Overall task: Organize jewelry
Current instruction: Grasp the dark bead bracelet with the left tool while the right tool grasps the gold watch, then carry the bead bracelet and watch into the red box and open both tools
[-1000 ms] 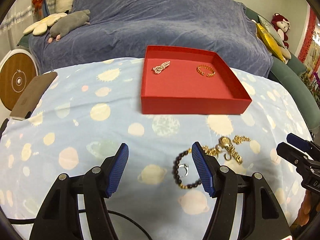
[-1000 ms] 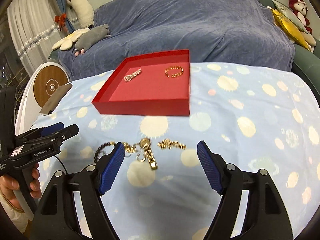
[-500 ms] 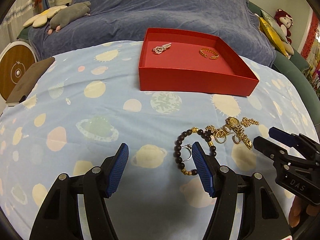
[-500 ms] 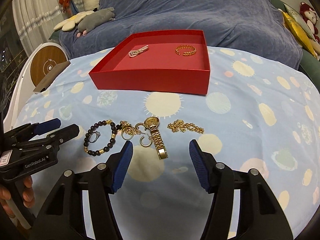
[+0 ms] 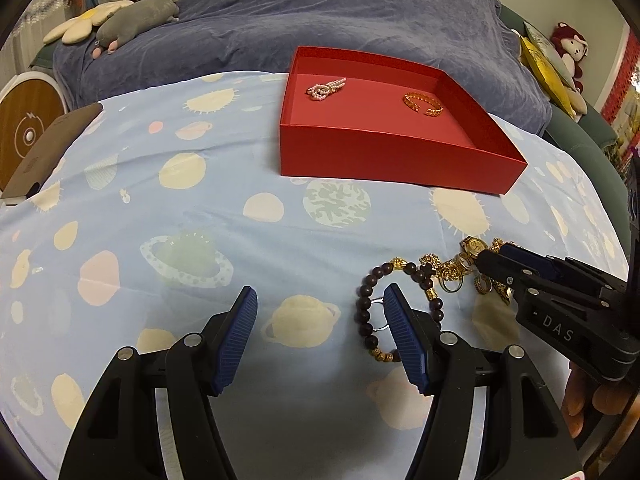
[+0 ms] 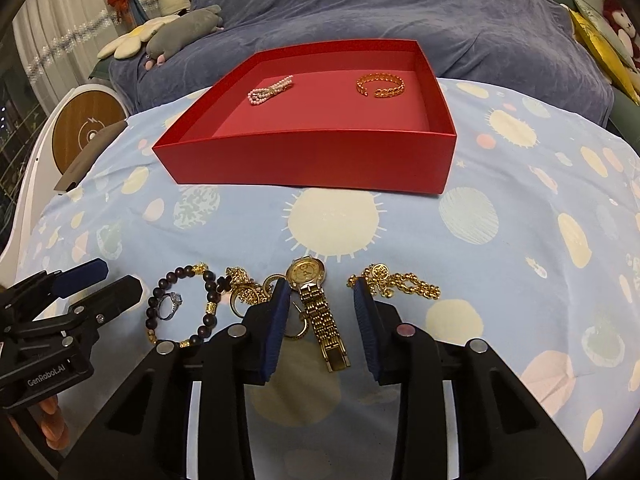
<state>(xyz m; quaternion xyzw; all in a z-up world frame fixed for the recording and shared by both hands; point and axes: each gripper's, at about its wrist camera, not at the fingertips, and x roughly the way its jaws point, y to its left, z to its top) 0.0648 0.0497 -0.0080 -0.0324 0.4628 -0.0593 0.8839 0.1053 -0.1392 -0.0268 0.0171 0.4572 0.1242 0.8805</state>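
Room: I see a bed under a blue planet-print sheet [image 6: 520, 200], with a sofa draped in a blue-grey throw [image 5: 320, 12] behind it and plush toys [image 5: 132, 20] on the throw.
Red tray [image 6: 312, 160]: it sits on the sheet beyond the loose jewelry; inside are a pearl bracelet [image 6: 271, 90] and a gold cuff [image 6: 380, 84], well apart.
Loose pile: dark bead bracelet [image 6: 180, 304] with a silver ring [image 6: 168, 305] inside its loop, gold hoops, gold watch [image 6: 316, 300], gold chain [image 6: 404, 285], all on the sheet near me.
Right gripper [image 6: 322, 308]: my jaws are closing, narrow now, one pad on each side of the watch band; I see gaps, so no squeeze yet.
Left gripper [image 5: 318, 344]: jaws stand wide with only bare sheet between; the right pad overlaps the bead bracelet's loop.
Only in the right view: the whole watch, the ring and the chain, laid out clearly.
Only in the left view: the right gripper from the side, its tips over the gold pile; I think they hide the watch band, but the clutter is too dense to be sure.
Since a second ago: both grippers have dropped closer to the sheet; the right jaws, then wide, have come in around the watch.
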